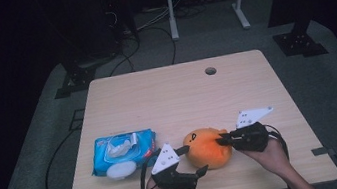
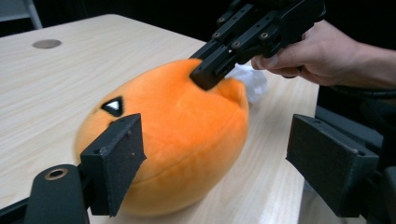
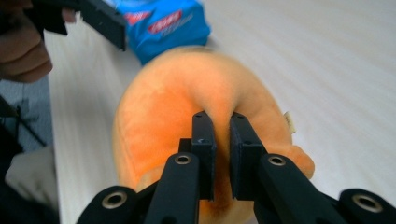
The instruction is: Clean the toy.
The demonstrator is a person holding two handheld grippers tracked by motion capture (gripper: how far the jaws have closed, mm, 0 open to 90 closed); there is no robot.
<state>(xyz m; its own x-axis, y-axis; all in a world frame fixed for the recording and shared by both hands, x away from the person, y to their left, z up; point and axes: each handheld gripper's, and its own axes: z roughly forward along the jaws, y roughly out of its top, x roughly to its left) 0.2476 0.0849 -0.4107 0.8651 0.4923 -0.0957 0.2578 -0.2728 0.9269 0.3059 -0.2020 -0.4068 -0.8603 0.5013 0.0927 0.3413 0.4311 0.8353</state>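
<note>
Near the table's point(image 1: 181, 92) front edge, orange plush point(image 1: 207, 148) in right claw point(image 1: 221, 141).

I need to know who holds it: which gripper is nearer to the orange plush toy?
Right. The right gripper pinches the orange plush toy with its jaws; the left gripper waits open beside it, not touching.
</note>
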